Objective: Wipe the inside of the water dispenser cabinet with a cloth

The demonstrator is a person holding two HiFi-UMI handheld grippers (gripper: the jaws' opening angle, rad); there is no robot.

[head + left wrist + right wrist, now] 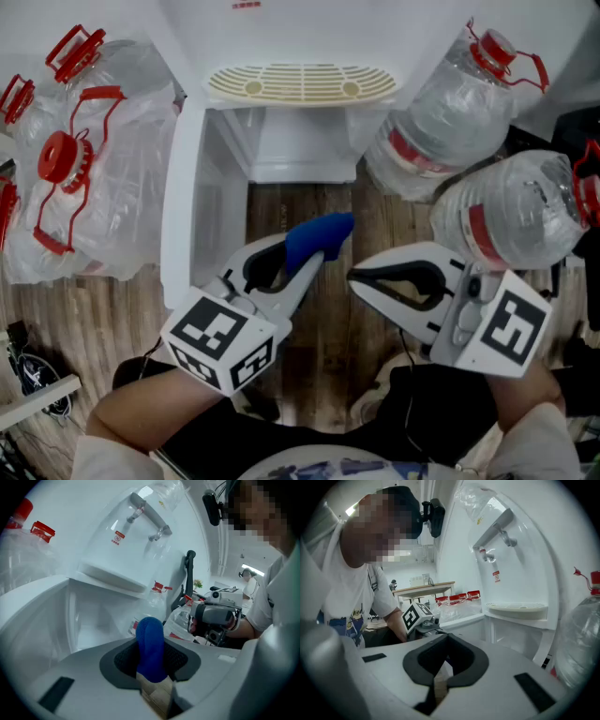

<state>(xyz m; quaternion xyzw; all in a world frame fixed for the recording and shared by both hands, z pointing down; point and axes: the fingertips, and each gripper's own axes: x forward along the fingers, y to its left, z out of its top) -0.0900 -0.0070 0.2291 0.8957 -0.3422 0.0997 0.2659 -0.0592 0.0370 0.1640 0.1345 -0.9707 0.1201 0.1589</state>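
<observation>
Left tool [322,257] clamps blue cloth [317,234] before open cabinet [281,155] — right tool [354,275] together, empty.

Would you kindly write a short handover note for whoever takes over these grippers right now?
Left gripper: shut on the blue cloth, held low in front of the cabinet, outside it.
Right gripper: shut, nothing between its fingers, just right of the cloth.
Cabinet: below the drip tray, door swung open to the left.
Done: cloth in grip, door open.
Left: take the cloth inside and wipe the cabinet's walls and floor.
</observation>
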